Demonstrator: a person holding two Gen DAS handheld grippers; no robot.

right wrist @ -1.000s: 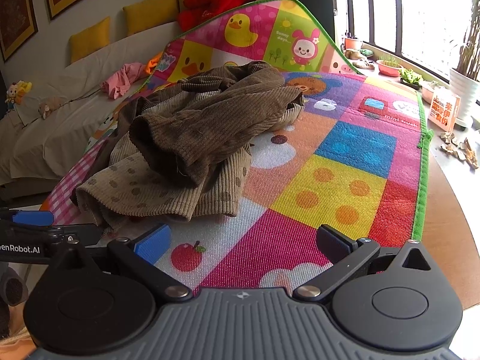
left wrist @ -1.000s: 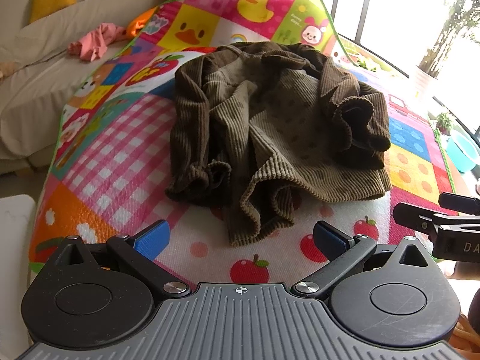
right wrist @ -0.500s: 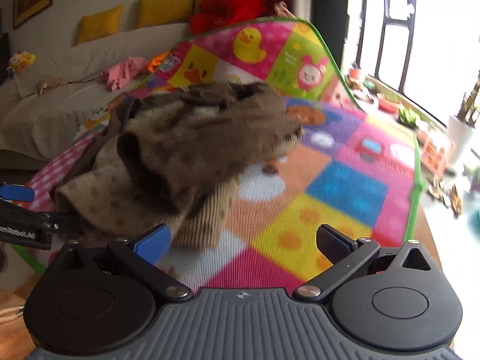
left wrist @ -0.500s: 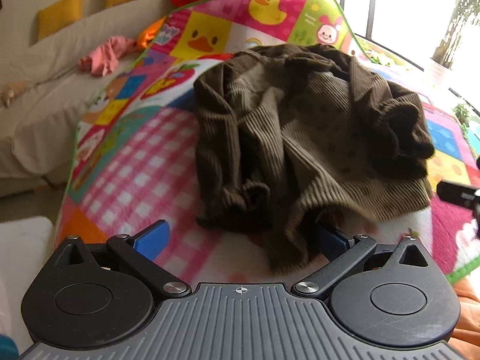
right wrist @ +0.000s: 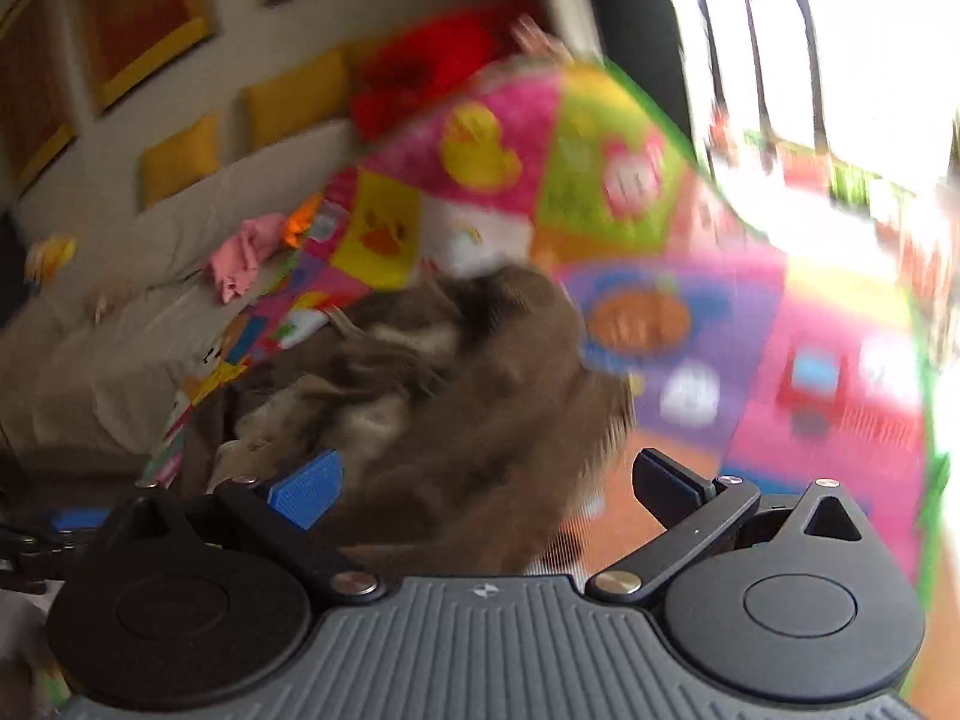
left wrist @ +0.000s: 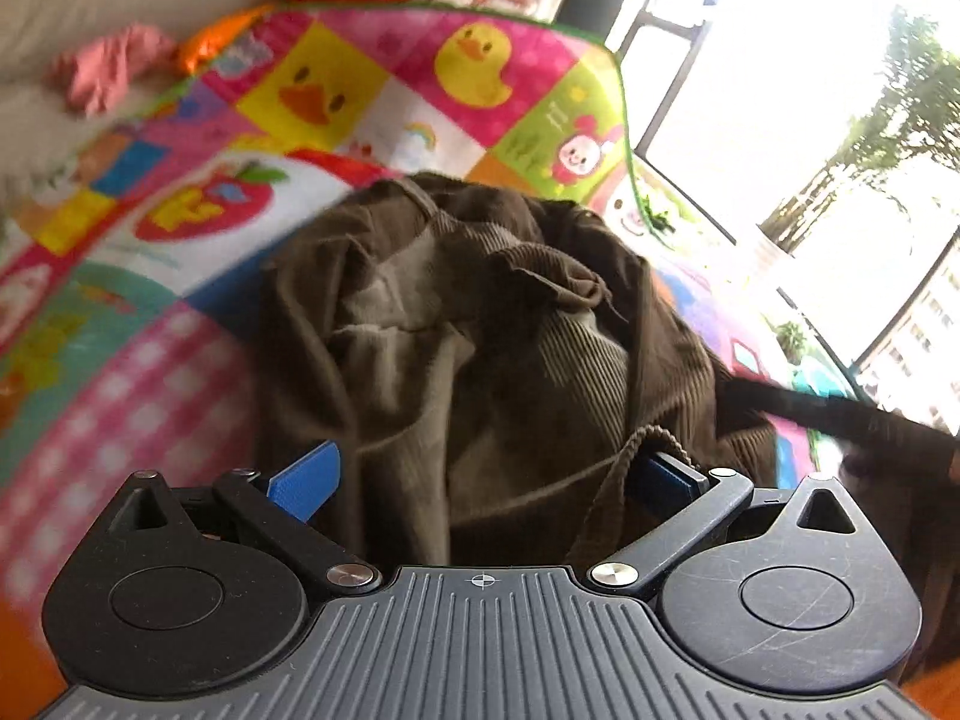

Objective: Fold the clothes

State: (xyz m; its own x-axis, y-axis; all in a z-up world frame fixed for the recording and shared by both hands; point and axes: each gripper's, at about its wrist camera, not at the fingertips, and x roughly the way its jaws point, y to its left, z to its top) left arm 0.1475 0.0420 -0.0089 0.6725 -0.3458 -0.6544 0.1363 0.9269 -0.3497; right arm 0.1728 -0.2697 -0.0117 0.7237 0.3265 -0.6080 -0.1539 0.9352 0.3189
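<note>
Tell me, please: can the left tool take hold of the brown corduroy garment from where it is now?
Probably yes. The left tool is open, and the garment already lies between its fingers with nothing in the way.

Strong daylight is pouring through tall dark-framed windows [left wrist: 780, 138] on the right, washing out that side; a tree [left wrist: 888, 120] is showing outside. At far left a pale sofa [right wrist: 120, 324] is standing against a light wall [right wrist: 240, 66], carrying yellow cushions [right wrist: 294, 99] along its back, with a pink cloth [right wrist: 243, 255] lying on its seat and a red heap [right wrist: 432, 69] sitting at its far end. Gold-framed pictures [right wrist: 144, 6] are hanging above it. Motion blur is smearing much of the right wrist view.
</note>
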